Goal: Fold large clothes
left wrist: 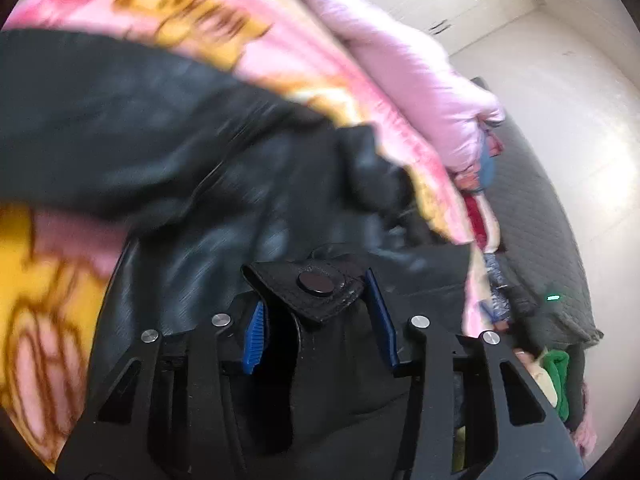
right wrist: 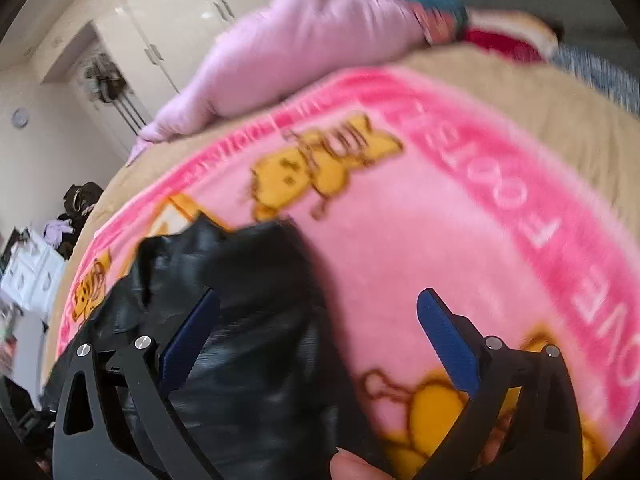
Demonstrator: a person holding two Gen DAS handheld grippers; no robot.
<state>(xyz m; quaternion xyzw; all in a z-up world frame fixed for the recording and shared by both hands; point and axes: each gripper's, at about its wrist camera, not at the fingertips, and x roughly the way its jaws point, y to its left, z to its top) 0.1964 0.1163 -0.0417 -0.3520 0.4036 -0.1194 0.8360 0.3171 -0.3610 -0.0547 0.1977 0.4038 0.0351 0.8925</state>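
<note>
A black leather-like jacket (left wrist: 168, 152) lies crumpled on a pink cartoon blanket (left wrist: 224, 36). My left gripper (left wrist: 316, 320) is shut on a jacket tab with a round snap button (left wrist: 316, 282), which sits between its blue pads. In the right wrist view the same jacket (right wrist: 248, 320) lies at lower left on the blanket (right wrist: 440, 232). My right gripper (right wrist: 320, 320) is open and empty, its left finger (right wrist: 188, 340) over the jacket and its right finger (right wrist: 448, 344) over the blanket.
A pale pink quilt (left wrist: 400, 72) and mixed clothes (left wrist: 480, 200) lie at the bed's far side. A dark quilted mattress edge (left wrist: 536, 216) borders white floor. White wardrobes (right wrist: 132, 28) and a white drawer unit (right wrist: 32, 276) stand by the wall.
</note>
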